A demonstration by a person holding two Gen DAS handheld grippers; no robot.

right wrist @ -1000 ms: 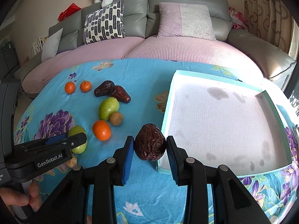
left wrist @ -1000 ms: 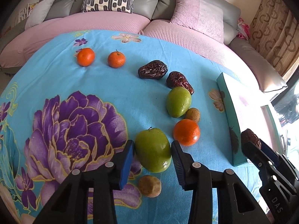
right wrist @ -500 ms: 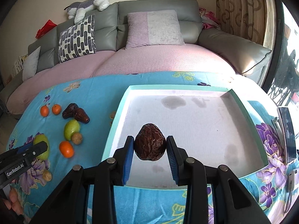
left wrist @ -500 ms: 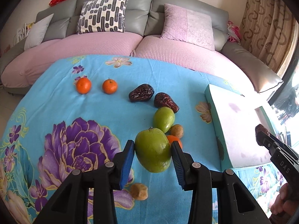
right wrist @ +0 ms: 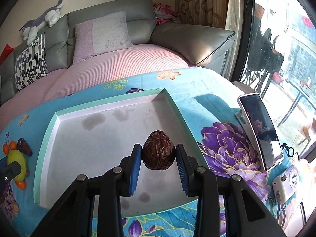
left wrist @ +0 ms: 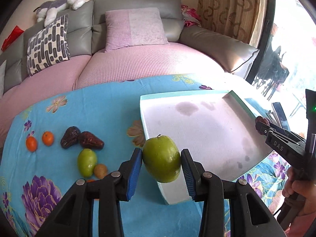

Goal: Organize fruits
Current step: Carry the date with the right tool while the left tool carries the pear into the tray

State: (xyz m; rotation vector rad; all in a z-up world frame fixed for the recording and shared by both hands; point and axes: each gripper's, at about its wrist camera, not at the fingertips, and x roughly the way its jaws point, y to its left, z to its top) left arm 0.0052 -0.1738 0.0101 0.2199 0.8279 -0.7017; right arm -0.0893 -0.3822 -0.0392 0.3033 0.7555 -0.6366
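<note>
My left gripper (left wrist: 161, 159) is shut on a big green apple (left wrist: 161, 159), held in the air over the near left corner of the white tray (left wrist: 199, 122) with a teal rim. My right gripper (right wrist: 158, 154) is shut on a wrinkled dark brown date (right wrist: 158, 153), raised above the right part of the tray (right wrist: 94, 138). In the left wrist view the right gripper (left wrist: 262, 125) shows at the far right with that date. Left on the cloth lie a second green fruit (left wrist: 86, 162), two dates (left wrist: 81, 139), two small oranges (left wrist: 39, 140) and a small brown fruit (left wrist: 100, 170).
A flowered blue cloth (right wrist: 217, 106) covers the table. A phone (right wrist: 260, 130) stands propped at the right, with a small white camera (right wrist: 284, 183) near it. A pink and grey sofa (left wrist: 128, 59) curves behind the table. A hand (left wrist: 300, 189) holds the right gripper.
Both grippers have swung right and risen with their fruit. The apple went from above the cloth to the tray's corner. The date went from the tray's middle toward its right side.
</note>
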